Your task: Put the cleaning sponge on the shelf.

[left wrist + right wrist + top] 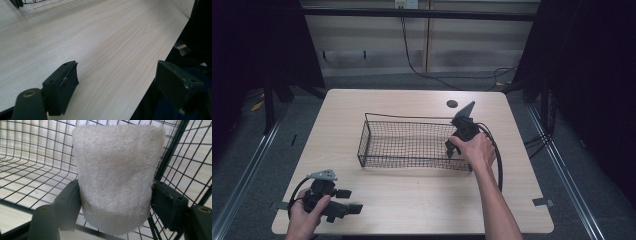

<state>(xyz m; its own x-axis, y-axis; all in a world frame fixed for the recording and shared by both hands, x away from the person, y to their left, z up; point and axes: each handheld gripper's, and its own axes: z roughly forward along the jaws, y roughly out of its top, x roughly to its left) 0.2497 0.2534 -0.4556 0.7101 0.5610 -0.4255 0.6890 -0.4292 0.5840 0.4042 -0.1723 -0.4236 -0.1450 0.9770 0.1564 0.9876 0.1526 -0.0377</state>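
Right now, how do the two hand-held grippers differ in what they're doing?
The right gripper has its fingers closed on a pale fibrous sponge inside the wire basket; the left gripper's fingers are spread wide with nothing between them. The right is at the basket's right end, the left near the table's front-left edge. Both are held in a hand.

A light wood-grain table with rounded corners stands on grey floor. At twelve o'clock a pale panelled wall runs behind it, crossed by a dark horizontal bar. A black cable hangs down the wall. Dark curtains close three and nine o'clock.
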